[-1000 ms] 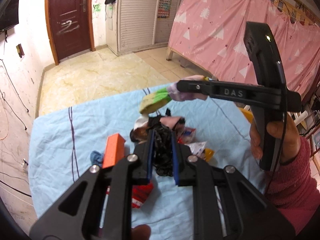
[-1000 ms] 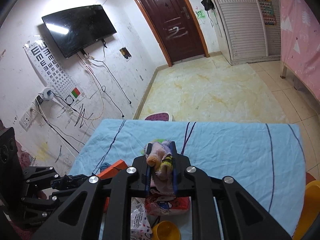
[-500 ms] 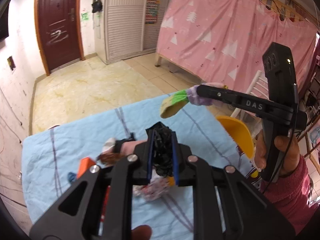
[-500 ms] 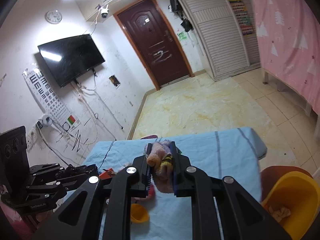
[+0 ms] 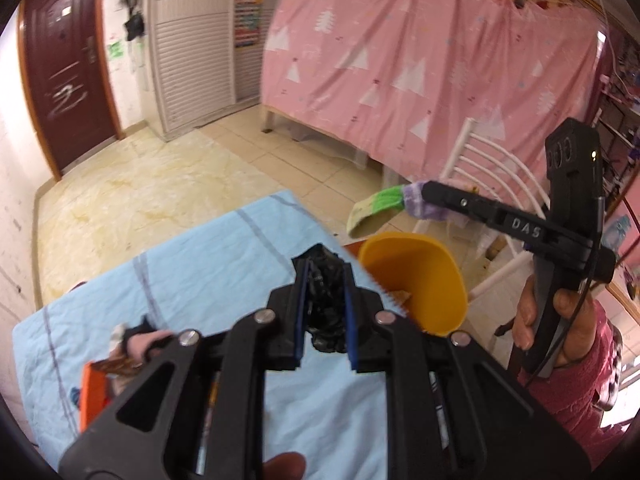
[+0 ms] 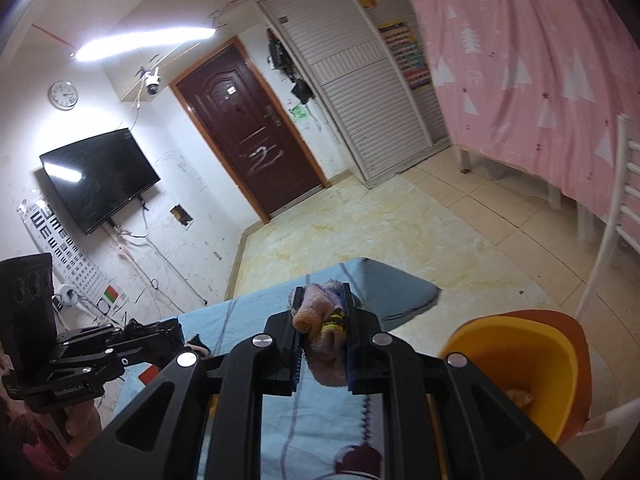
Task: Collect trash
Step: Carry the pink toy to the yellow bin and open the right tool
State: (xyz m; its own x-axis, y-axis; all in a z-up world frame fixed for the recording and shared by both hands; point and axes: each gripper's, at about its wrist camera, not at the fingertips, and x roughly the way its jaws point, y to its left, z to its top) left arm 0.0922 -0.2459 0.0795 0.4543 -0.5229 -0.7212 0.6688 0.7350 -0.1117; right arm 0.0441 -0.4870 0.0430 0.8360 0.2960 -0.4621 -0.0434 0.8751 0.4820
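A: The left gripper (image 5: 324, 304) is pinching a crumpled black bag (image 5: 326, 312) over the blue cloth (image 5: 208, 264).

B: The right gripper (image 6: 322, 334) is clamping a pinkish rag (image 6: 320, 332) beside the yellow bin (image 6: 516, 364).

Each camera rides on its own gripper and looks forward and down along the jaws, close above the blue-covered worktop (image 5: 224, 264). The left view faces the pink curtain (image 5: 420, 60) and yellow bin (image 5: 416, 280); the right view faces the brown door (image 6: 248, 140) and television (image 6: 96, 184). Both share the worktop, bin, door, curtain, and each other's gripper.
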